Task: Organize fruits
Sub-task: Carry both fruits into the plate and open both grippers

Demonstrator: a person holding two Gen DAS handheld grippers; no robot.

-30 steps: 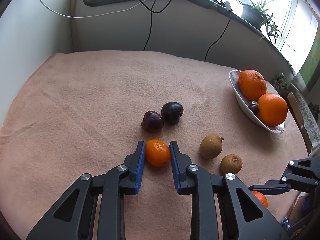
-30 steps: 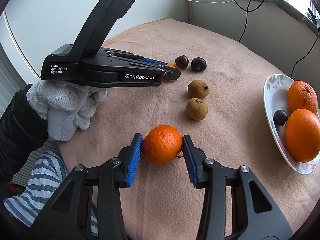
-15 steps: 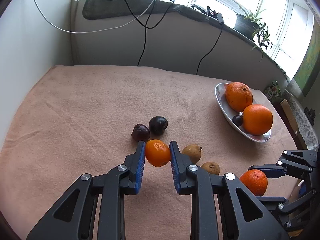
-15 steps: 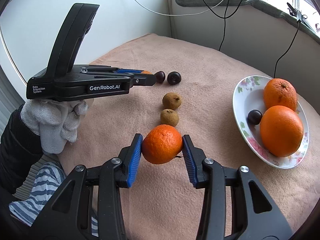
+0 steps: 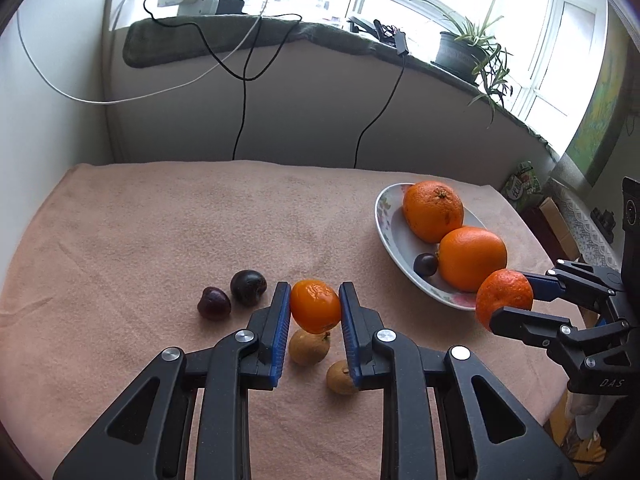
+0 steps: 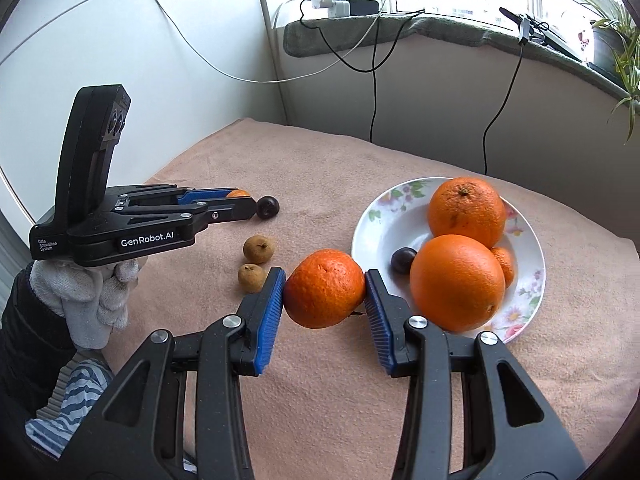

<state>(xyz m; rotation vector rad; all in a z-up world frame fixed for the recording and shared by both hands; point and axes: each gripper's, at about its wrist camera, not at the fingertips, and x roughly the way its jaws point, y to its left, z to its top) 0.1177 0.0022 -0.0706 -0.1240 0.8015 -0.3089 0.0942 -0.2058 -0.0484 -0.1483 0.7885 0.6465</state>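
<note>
Both tools carry fruit clear of the cloth: the left gripper (image 5: 315,310) is pinched nearly closed on a small smooth mandarin (image 5: 315,311), the right gripper (image 6: 325,290) set moderately wide on a larger tangerine (image 6: 325,288) hanging at the 9 o'clock rim of the floral plate (image 6: 527,300). To finish well, I judge each should travel over the rim, sink into the free space at the plate's 10 o'clock and release gently one at a time, so nothing rolls. The plate holds two big oranges (image 6: 458,282), one dark plum (image 6: 403,260) and one small orange fruit (image 6: 505,266); the cloth holds two plums (image 5: 248,287) and two brown longan-like fruits (image 6: 259,249).
</note>
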